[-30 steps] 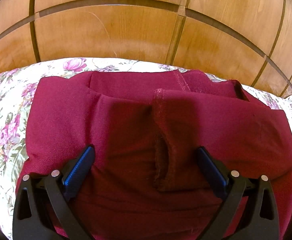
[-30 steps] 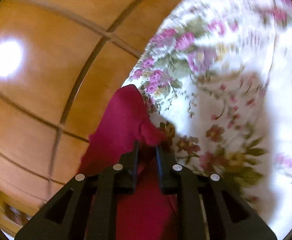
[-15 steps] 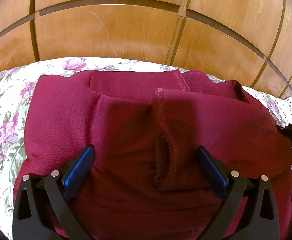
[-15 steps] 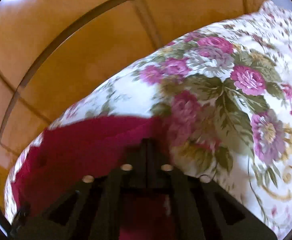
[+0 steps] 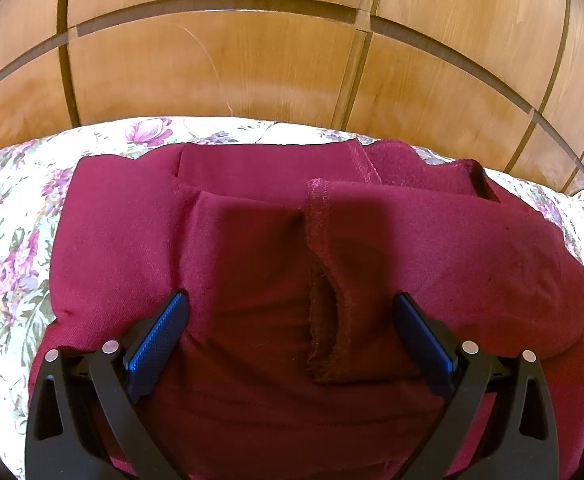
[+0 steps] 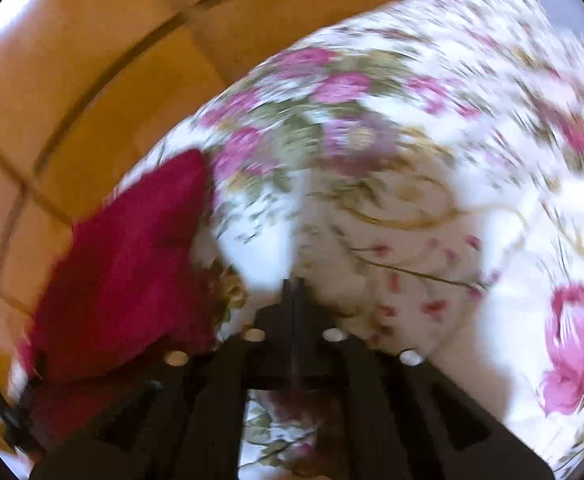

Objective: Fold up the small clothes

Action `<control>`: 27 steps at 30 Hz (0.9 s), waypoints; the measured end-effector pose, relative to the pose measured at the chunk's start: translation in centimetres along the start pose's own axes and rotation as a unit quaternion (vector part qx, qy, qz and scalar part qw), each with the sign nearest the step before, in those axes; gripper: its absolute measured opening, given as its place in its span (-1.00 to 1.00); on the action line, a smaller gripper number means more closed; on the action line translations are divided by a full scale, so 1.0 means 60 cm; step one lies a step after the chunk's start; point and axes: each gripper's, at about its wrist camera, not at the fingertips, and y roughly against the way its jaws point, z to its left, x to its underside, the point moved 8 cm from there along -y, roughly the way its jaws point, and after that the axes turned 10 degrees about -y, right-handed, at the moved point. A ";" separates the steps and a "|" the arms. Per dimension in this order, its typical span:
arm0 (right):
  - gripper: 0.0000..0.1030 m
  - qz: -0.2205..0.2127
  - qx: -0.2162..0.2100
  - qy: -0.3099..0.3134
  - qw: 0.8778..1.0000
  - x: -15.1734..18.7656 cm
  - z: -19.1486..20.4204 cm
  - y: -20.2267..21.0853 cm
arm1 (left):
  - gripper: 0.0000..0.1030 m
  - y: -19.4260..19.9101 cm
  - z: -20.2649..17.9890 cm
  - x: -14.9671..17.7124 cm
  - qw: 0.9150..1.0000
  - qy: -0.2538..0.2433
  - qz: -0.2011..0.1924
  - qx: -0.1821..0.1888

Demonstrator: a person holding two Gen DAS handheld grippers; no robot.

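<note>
Garment: dark red knit garment (image 5: 251, 248), folded, on the floral bedspread (image 5: 7, 240) near the wooden headboard (image 5: 211, 60); near edge cut off.
Left gripper (image 5: 289, 312): jaws spread wide above the garment, holding nothing.
Right gripper (image 6: 295, 288): blurred; jaws pressed together, empty, right of the garment.
Writing: none legible.

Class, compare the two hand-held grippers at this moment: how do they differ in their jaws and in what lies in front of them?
The left hand-held gripper is wide open over the maroon garment; the right hand-held gripper is shut on nothing, above the floral sheet, the garment beside it. Left view is sharp, right blurred. Both are black.
</note>
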 end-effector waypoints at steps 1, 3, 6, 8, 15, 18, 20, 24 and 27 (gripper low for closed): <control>-1.00 -0.005 -0.004 -0.016 1.000 -0.001 -0.008 0.009 | 0.94 0.004 0.001 0.000 1.000 0.002 0.001 0.006; -0.82 -0.003 -0.026 -0.032 0.999 0.010 -0.012 0.034 | 0.94 0.019 0.003 0.001 1.000 -0.003 0.007 0.019; -0.02 0.011 -0.082 -0.024 0.996 0.038 -0.008 0.084 | 0.94 0.062 0.005 0.017 0.999 -0.020 -0.005 0.036; 0.02 0.010 -0.087 -0.005 0.996 0.058 -0.015 0.113 | 0.94 0.106 0.007 0.040 0.998 -0.032 -0.030 0.050; 0.02 0.045 -0.110 0.014 0.993 0.152 -0.075 0.205 | 0.94 0.224 0.023 0.112 0.989 -0.013 -0.080 0.123; 0.03 0.057 -0.118 0.032 0.991 0.186 -0.093 0.232 | 0.94 0.247 0.033 0.145 0.988 -0.001 -0.061 0.143; 0.05 0.064 -0.126 0.042 0.989 0.208 -0.103 0.250 | 0.94 0.257 0.041 0.173 0.988 0.012 -0.036 0.150; 0.13 0.079 -0.131 0.064 0.986 0.242 -0.115 0.274 | 0.94 0.270 0.052 0.226 0.982 0.036 0.012 0.184; 0.20 0.086 -0.134 0.078 0.984 0.265 -0.121 0.284 | 0.94 0.286 0.059 0.258 0.978 0.045 0.021 0.201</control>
